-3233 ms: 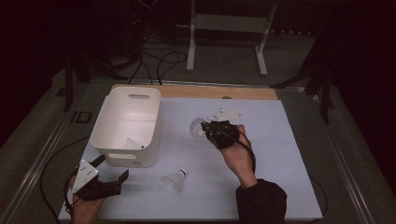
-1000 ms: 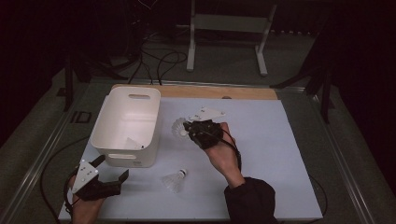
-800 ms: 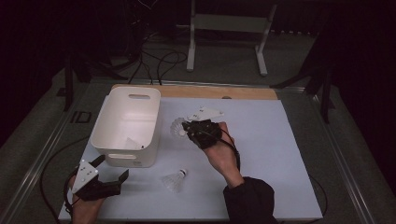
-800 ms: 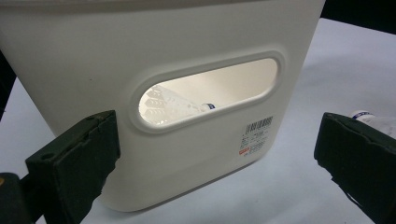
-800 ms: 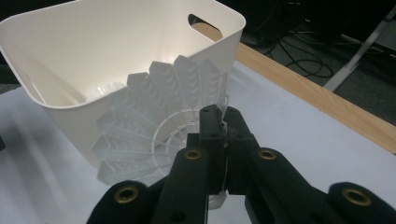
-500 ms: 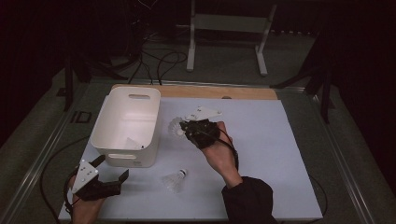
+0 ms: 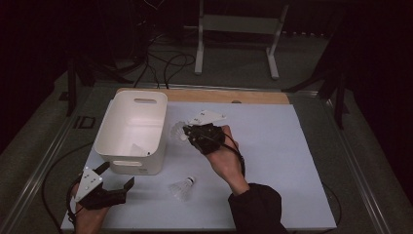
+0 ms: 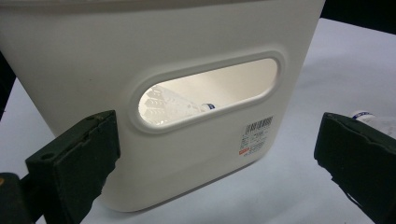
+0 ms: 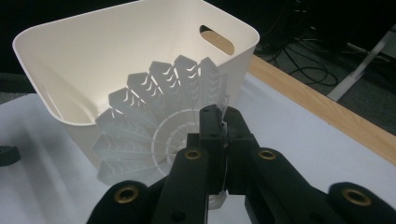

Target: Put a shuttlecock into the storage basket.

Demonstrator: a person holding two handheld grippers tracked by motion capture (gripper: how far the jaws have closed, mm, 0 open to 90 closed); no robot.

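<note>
My right gripper (image 7: 187,132) hangs just right of the white bin (image 7: 108,127), shut on the skirt of a white shuttlecock (image 7: 177,130). In the right gripper view the pinched shuttlecock (image 9: 154,116) fans out before the closed gripper (image 9: 223,125), with the bin's rim (image 9: 140,46) right behind it. A second shuttlecock (image 7: 181,187) lies on the mat in front of the bin. A third shuttlecock (image 7: 139,150) lies inside the bin and shows through the handle slot (image 8: 173,105). My left gripper (image 7: 118,174) rests open at the mat's front left, facing the bin's near wall (image 8: 187,56).
A white mat (image 7: 292,161) covers the table, with a wooden strip (image 7: 253,96) along its far edge. A metal stand (image 7: 238,29) and cables (image 7: 160,63) sit on the floor beyond. The mat's right half is open room.
My right gripper has carried the shuttlecock leftward, closer to the bin's right wall. The left gripper and the loose shuttlecock have stayed put.
</note>
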